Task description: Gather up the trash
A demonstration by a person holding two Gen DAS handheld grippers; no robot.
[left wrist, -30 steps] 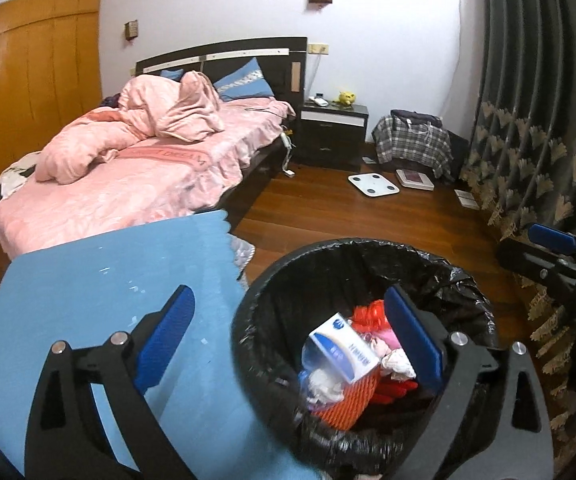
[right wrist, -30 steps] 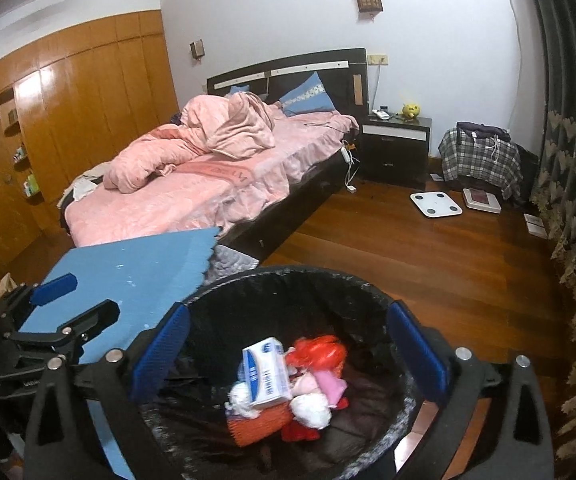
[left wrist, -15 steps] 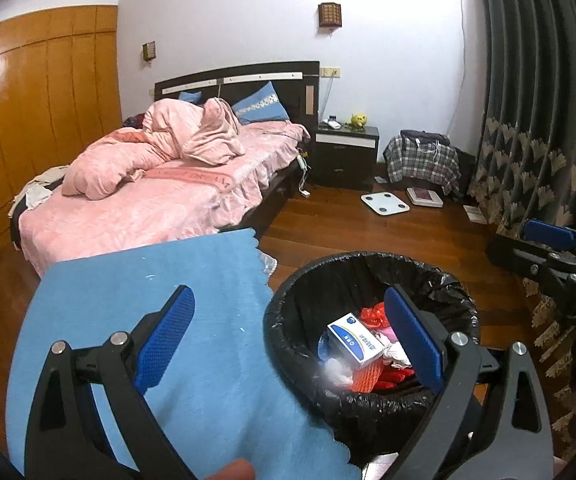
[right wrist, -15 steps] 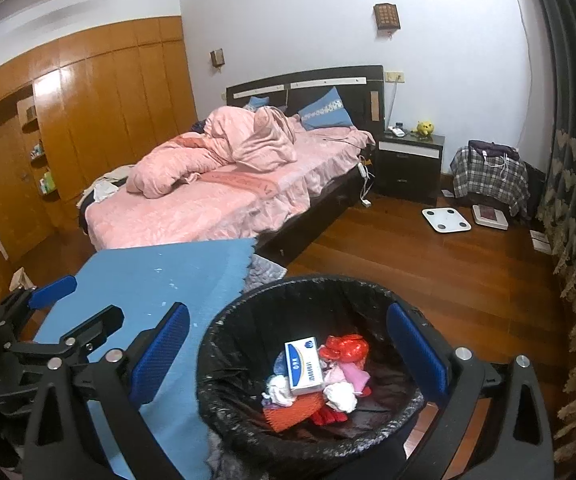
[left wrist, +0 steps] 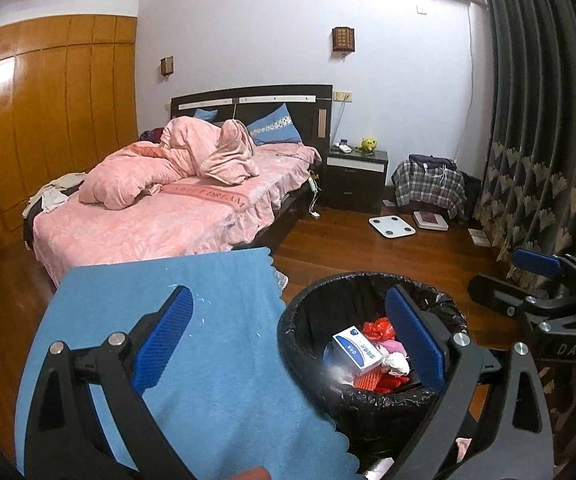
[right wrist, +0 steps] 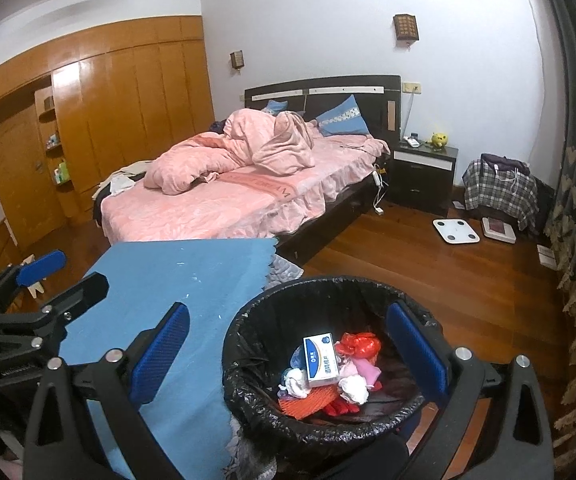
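Below our two grippers sits the black-lined bin [right wrist: 328,364], trash piled inside, a white box [right wrist: 320,360] uppermost. Our right gripper [right wrist: 288,354] hangs nearer over it, our left gripper [left wrist: 288,340] offset above the blue cloth [left wrist: 215,320]; both gape wide, empty.

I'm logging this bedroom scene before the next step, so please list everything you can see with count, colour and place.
Bin: one, black liner, floor beside blue cloth.
Box: one, white and blue, atop trash in bin.
Net: one, orange, in bin.
Blue cloth: one, on surface left of bin.
Bed: one, pink bedding, rear.
Nightstand: one, black, right of bed.
Scale: one, white, on floor.
Left gripper: one, black with blue pads, open.
Right gripper: one, same colours, open over bin.
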